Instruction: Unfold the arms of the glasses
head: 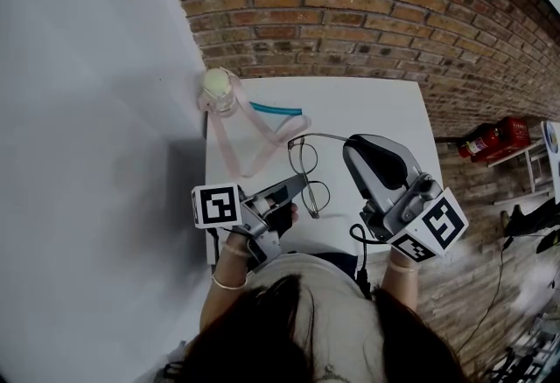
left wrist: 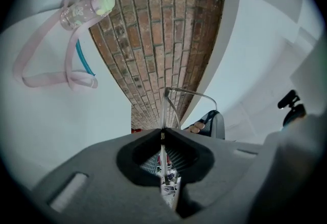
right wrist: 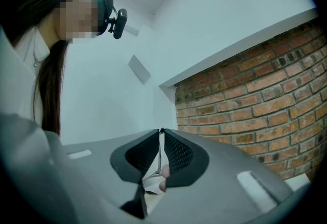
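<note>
Clutter at the far left of the bench counts one small bottle, one pink strap looped off it and one blue tube. All three lie well apart from the work. Nearer the person, the left hand-held gripper is closed on the front of the one pair of glasses. Its own view shows the thin frame pinched edge-on between the jaws and held up off the bench. From the far corner of the frame one arm runs rightward, its long axis across the bench, to the tip of the right hand-held gripper. That gripper's jaws are together and appear to pinch the arm's end. So the glasses sit between the two hand-held grippers, with the right one nearer this arm. The arm looks swung well out from the lenses. Where the second arm lies I cannot tell.
</note>
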A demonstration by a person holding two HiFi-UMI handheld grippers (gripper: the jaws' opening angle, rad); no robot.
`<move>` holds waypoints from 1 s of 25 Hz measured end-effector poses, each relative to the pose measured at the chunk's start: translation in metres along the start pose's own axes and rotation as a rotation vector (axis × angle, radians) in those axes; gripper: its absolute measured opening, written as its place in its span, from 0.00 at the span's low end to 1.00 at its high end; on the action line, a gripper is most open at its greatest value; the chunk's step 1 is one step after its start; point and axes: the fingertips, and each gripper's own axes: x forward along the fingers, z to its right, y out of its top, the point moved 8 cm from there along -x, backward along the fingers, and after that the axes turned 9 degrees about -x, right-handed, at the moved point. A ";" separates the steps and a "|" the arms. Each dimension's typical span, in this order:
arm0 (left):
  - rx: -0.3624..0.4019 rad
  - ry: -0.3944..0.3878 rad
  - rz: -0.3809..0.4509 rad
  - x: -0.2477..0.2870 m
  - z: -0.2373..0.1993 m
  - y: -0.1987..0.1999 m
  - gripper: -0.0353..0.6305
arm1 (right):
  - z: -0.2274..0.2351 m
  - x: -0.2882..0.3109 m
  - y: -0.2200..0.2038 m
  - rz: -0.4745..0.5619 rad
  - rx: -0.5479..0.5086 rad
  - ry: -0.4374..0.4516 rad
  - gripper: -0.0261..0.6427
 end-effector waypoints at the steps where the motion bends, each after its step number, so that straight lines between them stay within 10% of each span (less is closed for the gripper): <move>1: -0.002 -0.002 0.004 0.000 0.000 0.000 0.09 | -0.001 0.000 0.000 0.002 0.002 0.002 0.10; 25: -0.018 -0.019 0.051 -0.002 0.002 0.003 0.09 | -0.004 -0.001 -0.002 0.006 0.021 0.018 0.10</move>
